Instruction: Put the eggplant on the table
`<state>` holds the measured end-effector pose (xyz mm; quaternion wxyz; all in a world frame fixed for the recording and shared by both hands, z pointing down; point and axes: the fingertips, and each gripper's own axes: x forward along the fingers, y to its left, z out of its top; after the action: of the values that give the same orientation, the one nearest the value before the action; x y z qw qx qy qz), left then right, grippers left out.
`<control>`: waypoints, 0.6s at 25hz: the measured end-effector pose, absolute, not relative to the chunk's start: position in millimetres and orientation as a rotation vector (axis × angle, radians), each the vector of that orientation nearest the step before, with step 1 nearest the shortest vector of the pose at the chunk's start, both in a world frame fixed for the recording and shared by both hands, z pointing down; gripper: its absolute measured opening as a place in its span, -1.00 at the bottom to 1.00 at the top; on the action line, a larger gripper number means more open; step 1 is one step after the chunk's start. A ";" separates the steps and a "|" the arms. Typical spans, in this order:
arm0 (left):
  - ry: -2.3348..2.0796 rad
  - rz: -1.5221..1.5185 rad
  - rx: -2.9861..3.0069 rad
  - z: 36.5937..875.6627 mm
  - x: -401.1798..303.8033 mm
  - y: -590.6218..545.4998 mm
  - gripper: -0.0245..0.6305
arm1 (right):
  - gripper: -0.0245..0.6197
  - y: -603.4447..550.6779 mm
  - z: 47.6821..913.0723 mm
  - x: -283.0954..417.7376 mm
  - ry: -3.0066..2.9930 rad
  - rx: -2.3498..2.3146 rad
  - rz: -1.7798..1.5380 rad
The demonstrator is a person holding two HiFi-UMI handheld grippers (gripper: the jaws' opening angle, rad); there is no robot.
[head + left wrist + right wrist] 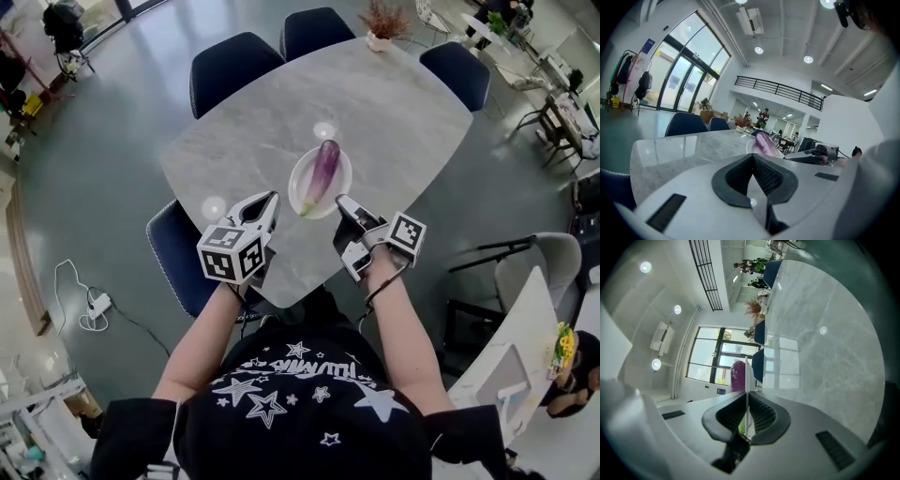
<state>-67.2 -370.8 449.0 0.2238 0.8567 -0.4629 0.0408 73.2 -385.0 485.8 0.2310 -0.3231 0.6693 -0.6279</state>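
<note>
Past your star-printed shirt (300,403), both tongs reach over the grey tabletop (375,112). Your left tongs (272,199) are pressed together and empty, just left of a white plate (302,174). Your right tongs (341,201) pinch the plate's right rim. The purple eggplant (324,167) lies on the plate.

open tabletop (398,122) around plate (296,187); chairs (234,67) line edges
</note>
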 end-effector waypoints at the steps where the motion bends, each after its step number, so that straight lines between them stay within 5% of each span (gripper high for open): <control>1: -1.288 0.114 2.363 448.1 -67.1 -378.5 -0.90 | -0.86 -395.3 486.2 73.5 1.847 -0.880 -1.731; 15: -1.379 0.148 2.293 466.8 -23.9 -485.8 -0.90 | -0.86 -510.8 510.9 111.3 1.882 -0.832 -1.833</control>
<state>-23.9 -485.8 466.8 0.2287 0.8331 -0.5009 0.0536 111.3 -510.8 510.9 0.1918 -0.2962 0.6702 -0.6529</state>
